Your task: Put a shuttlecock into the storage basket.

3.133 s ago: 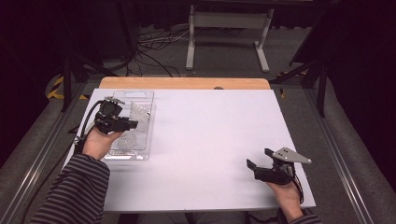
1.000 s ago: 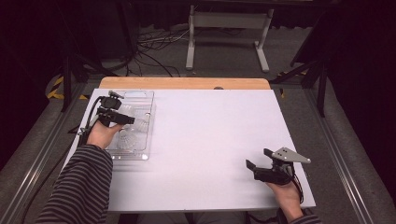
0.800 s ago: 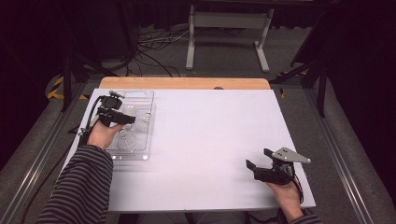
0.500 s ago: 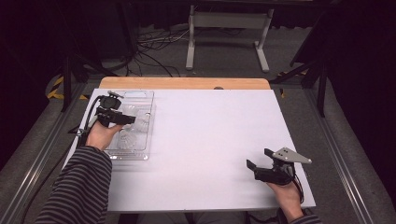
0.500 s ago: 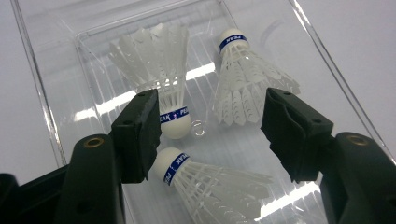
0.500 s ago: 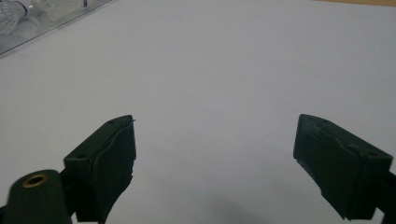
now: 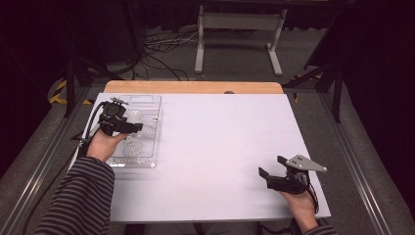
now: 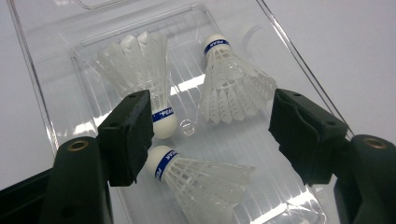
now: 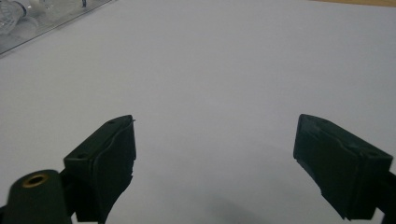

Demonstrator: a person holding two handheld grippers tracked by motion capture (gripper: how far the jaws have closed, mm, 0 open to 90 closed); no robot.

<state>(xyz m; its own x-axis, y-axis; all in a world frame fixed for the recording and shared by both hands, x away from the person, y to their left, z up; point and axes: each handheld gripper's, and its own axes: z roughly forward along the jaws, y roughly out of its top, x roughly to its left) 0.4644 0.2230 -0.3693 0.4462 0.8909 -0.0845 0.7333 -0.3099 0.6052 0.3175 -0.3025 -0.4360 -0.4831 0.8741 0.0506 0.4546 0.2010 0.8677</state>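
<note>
1. Left gripper (image 8: 212,135): jaws spread wide, empty, above the clear tray (image 7: 147,105) at the table's 10 o'clock; three shuttlecocks (image 8: 233,84) lie inside.
2. Right gripper (image 7: 268,165): jaws apart, empty, at 4 o'clock.

High view looked forward, down over white rectangular table (image 7: 215,147); both gripper views sat close, sharing clear plastic tray (image 8: 56,70) (image 9: 28,28).
</note>
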